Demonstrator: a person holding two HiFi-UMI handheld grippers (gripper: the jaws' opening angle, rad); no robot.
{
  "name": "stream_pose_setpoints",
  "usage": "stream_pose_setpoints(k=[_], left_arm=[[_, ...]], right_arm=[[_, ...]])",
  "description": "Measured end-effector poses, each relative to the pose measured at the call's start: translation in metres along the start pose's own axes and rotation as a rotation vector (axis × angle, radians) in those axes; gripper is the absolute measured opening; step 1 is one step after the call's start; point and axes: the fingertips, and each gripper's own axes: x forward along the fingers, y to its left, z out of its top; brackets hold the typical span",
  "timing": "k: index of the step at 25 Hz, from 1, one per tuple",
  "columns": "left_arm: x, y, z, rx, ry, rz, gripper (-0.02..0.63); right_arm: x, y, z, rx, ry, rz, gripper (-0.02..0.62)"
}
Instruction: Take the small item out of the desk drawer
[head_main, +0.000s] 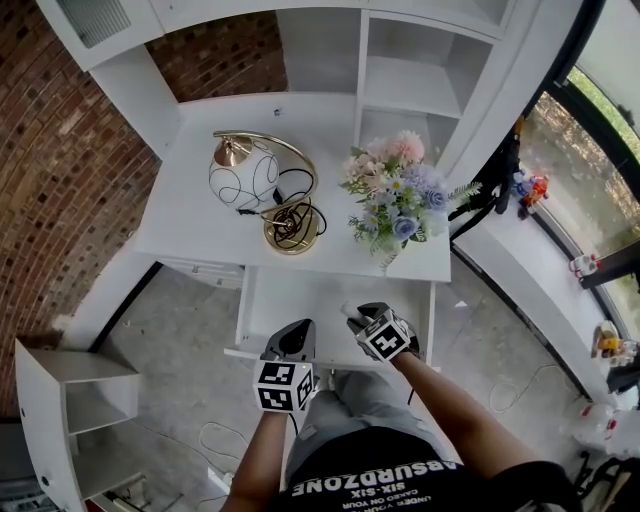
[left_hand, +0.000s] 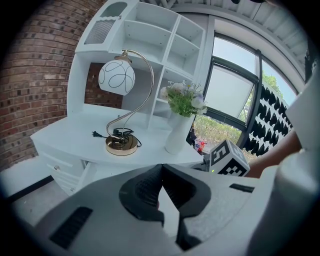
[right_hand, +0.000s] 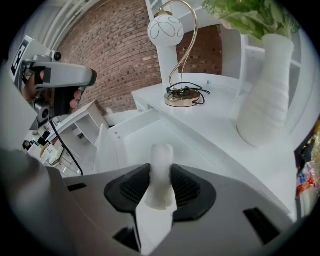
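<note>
On the table (head_main: 190, 225): 1 lamp (head_main: 245, 172) w/ white globe shade and gold base, near the middle of the front edge, its black cord (head_main: 300, 185) coiled by the base; 1 white vase (right_hand: 265, 95) of flowers (head_main: 398, 200) at the front R corner. Nothing stands btwn the grippers and the drawer (head_main: 290, 300), which is pulled out under the table's front edge and is the only open one; 1 shut drawer (head_main: 205, 270) sits to its L. R gripper (right_hand: 161, 186) has its fingers part-way apart, clamped on the 1 small white item (right_hand: 161, 172), held clear above the drawer's floor near its front R corner. L gripper (left_hand: 160, 187) is at the drawer's front edge, fingers closed tip to tip w/ nothing btwn them. Table is white, w/ a white hutch of open shelves (head_main: 400, 70) along its back edge. Room: red brick wall (head_main: 60, 180) behind and to the L, big window (left_hand: 230, 95) on the R, grey floor (head_main: 170, 340) w/ a loose cable (head_main: 215, 435), and 1 small white shelf unit (head_main: 70, 400) on the floor off the table's front L corner.
</note>
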Motion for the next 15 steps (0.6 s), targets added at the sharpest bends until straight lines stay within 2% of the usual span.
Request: stream_pose_setpoints(k=[7,15], left_arm=[[-0.003,-0.001,0.005,-0.003,-0.018,0.003,0.006],[-0.006,-0.008,0.006,-0.003,-0.032,-0.002,0.006]], right_arm=[[-0.032,0.002,0.013,0.067,-0.099,-0.016,0.135],[-0.067,0.013,0.032,0.095,-0.216,-0.013,0.135]])
